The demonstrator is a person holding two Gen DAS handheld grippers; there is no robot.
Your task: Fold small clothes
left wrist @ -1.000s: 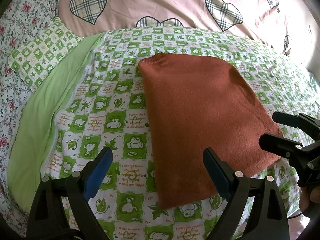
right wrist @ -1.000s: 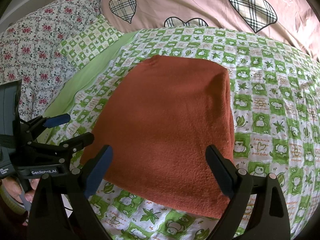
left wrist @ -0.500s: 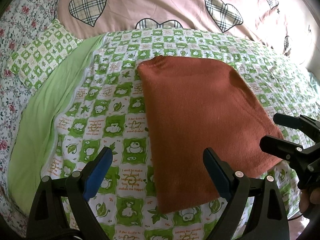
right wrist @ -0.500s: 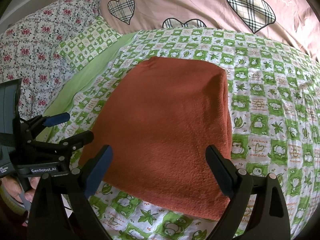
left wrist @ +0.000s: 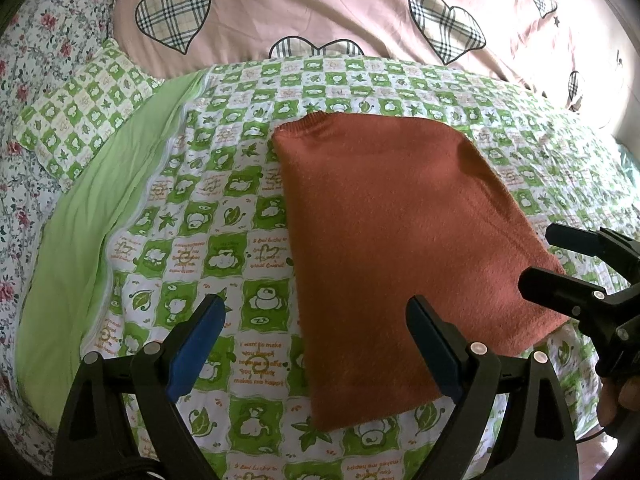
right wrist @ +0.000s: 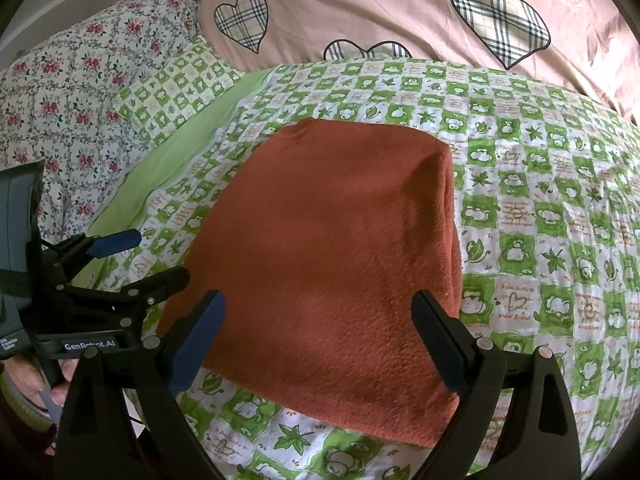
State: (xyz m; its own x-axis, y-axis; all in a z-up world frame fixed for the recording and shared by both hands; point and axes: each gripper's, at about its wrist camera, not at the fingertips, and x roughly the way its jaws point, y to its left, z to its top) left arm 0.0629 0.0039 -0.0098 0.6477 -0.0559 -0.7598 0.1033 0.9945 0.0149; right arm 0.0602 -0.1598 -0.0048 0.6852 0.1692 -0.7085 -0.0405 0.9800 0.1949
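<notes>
Little is changed from the earlier frames: the folded rust sweater (left wrist: 404,240) is still laid flat on the green checked quilt (left wrist: 208,216), near its front edge. The left gripper (left wrist: 316,340) and right gripper (right wrist: 320,332) are held released above it. A pink heart-patterned duvet (right wrist: 380,12) is bunched behind.

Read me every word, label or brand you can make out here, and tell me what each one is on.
"GenRobot.AI": white print on the body of the left hand-held gripper.
"I want to make you happy ... makes me happy": orange print on the green checked bedspread; the middle is blurred.
Other squares' orange print: too small to read.
White label on the grey device: unreadable.
</notes>
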